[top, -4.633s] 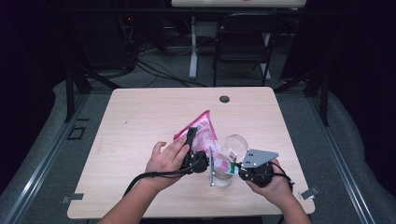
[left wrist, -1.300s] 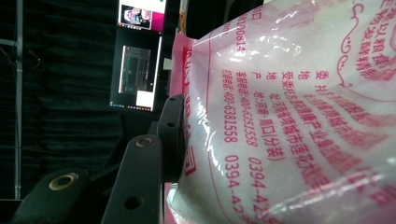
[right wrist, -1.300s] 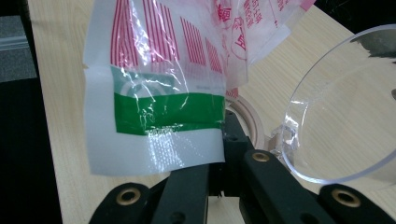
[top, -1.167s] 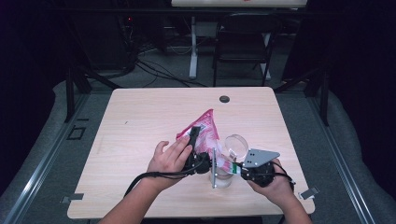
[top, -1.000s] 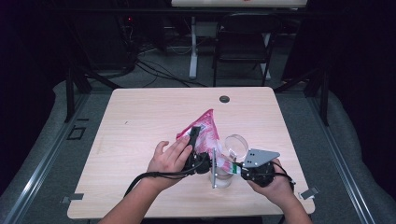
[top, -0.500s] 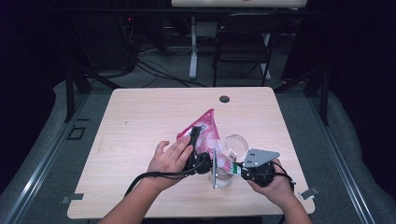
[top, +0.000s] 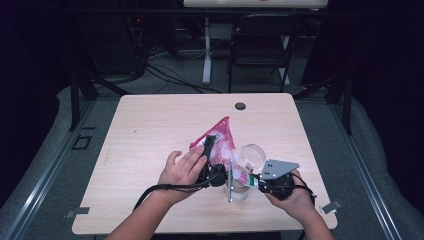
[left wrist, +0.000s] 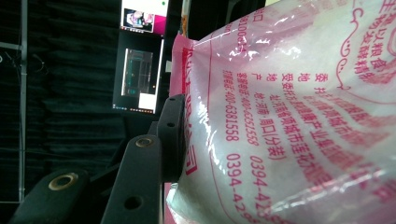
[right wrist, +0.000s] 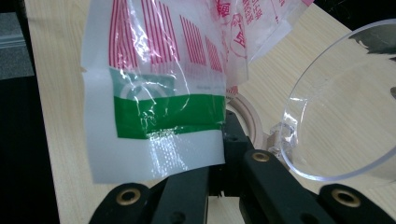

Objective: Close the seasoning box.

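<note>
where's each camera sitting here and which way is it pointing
High view: above the person's side, looking forward and down on the table; both forearms, the left tongs and right tongs show.
Left gripper view: rides the left tongs, looking along one black jaw pressed on the pink bag.
Right gripper view: rides the right tongs, shut on the bag's corner, beside a clear jar.
All three share the bag.
</note>
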